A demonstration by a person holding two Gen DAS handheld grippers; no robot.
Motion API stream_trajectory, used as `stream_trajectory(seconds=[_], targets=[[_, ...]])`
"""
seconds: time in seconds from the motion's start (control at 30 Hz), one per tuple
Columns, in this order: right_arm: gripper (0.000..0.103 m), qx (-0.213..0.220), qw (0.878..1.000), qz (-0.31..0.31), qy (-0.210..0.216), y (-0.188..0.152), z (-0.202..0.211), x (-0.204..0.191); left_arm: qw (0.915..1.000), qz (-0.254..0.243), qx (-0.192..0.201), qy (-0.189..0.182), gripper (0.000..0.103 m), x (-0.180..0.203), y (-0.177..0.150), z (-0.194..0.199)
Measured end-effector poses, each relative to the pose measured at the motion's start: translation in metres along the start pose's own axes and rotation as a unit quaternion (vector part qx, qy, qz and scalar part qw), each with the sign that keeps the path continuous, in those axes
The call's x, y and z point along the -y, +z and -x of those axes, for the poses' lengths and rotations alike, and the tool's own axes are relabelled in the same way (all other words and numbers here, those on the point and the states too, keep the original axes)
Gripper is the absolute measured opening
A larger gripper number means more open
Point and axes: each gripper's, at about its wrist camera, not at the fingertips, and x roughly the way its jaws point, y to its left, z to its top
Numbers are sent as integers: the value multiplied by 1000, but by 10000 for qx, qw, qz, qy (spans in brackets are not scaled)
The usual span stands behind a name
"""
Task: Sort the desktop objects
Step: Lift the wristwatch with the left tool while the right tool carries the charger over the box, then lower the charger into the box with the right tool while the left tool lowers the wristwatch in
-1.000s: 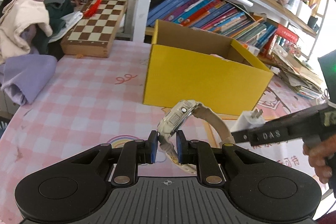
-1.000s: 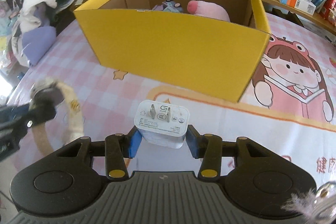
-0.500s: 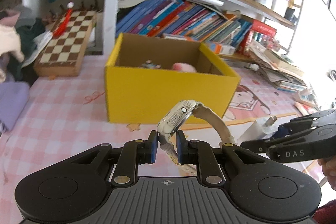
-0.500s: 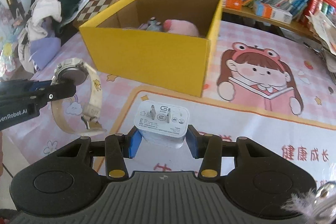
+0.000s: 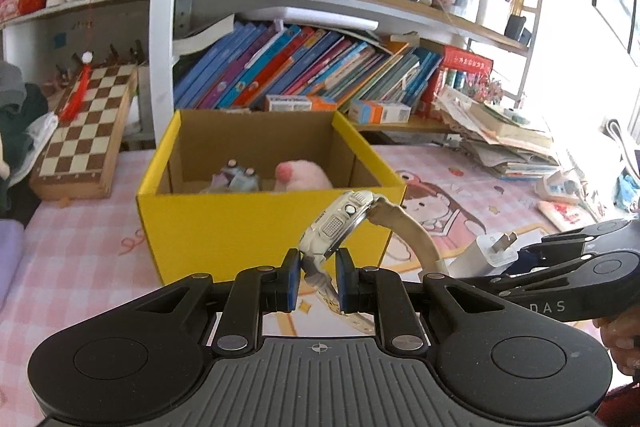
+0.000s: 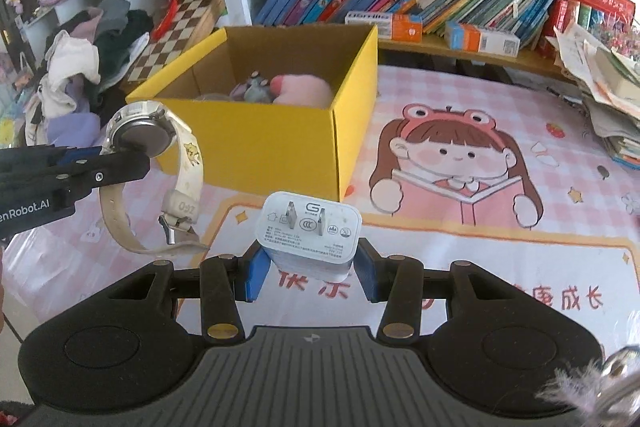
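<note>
Yellow box point(image 6: 256, 143), open-topped on the pink tablecloth point(image 6: 500, 99), lies ahead of both grippers, up and to the left in the right wrist view, with a pink plush toy point(image 6: 304, 89) already inside. Left gripper point(image 5: 317, 285), its jaws nearly together, pinches the strap of a white watch point(image 5: 340, 227); the loop hangs free, close before the near wall. Right gripper point(image 6: 310, 275), part open, clamps a white charger point(image 6: 310, 231), prongs forward, farther from the rim. Judged: the left load is nearer.

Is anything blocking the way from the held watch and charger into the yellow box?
Nothing visible does. The yellow box is open-topped, with a pink plush inside; the watch and charger hang in front of its near wall.
</note>
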Motion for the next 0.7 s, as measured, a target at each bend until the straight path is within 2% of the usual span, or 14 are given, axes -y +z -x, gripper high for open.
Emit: stream_trajectory(seconds=[0.27,0.53,0.7], targets=[[43,225,9997,109,59,28,-7,6,9998,-8,137,147,17,-6,19,-11],[43,712,9966,394,98,82,-18,0,9989,-139,287,338,17,-27,54,-32],[43,827,9950,552,124,117,-34,-5,9983,-250,273,446,17,-38,68,-48]])
